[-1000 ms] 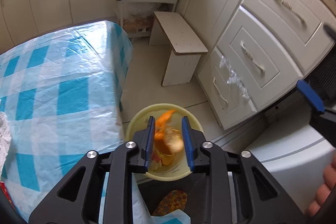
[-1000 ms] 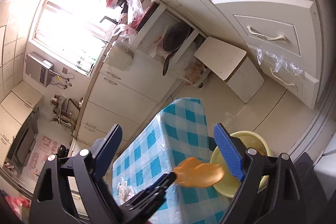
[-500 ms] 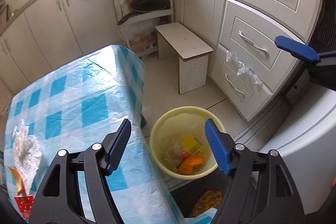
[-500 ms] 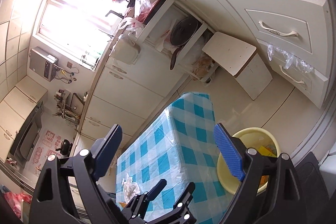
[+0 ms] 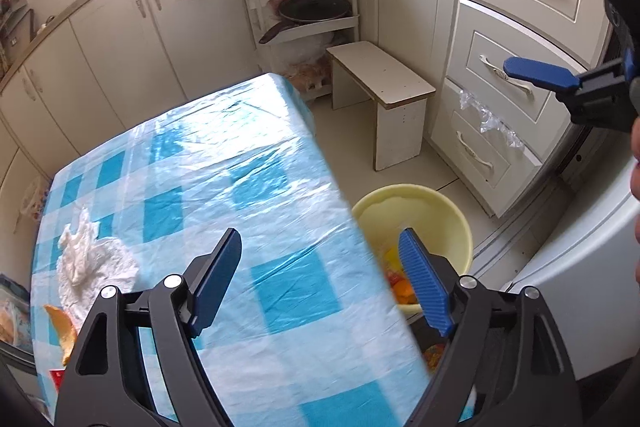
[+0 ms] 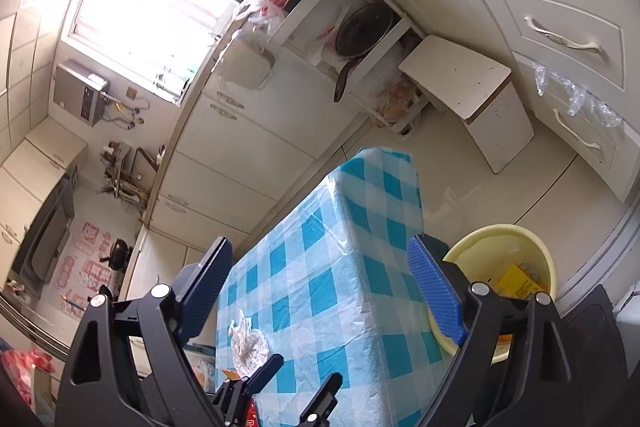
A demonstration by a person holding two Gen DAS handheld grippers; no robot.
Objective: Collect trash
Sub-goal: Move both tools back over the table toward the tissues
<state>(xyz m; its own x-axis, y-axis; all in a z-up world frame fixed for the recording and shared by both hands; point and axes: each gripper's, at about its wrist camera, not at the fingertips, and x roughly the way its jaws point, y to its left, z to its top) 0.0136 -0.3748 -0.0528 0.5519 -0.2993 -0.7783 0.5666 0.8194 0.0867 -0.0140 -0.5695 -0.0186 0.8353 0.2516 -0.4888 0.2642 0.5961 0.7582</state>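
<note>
A yellow basin [image 5: 416, 205] stands on the floor at the table's right edge, with orange peel [image 5: 404, 289] and a yellow wrapper [image 6: 516, 281] inside; it also shows in the right wrist view [image 6: 500, 239]. My left gripper [image 5: 320, 279] is open and empty above the blue-checked table [image 5: 240, 163]. A crumpled white tissue [image 5: 90, 261] and an orange peel [image 5: 62, 329] lie at the table's left end. My right gripper [image 6: 320, 287] is open and empty, high above the table; it shows in the left wrist view [image 5: 532, 7].
A small white stool [image 5: 384, 87] stands on the floor beyond the basin. Cream drawers [image 5: 508, 79] line the right side, cabinets [image 5: 132, 39] the back. A corner shelf [image 5: 308, 7] holds a pan. A white appliance [image 5: 580, 267] is at the right.
My left gripper opened and dropped the orange peel into the basin, then swung left and back over the table. The right gripper stayed open, rising slightly.
</note>
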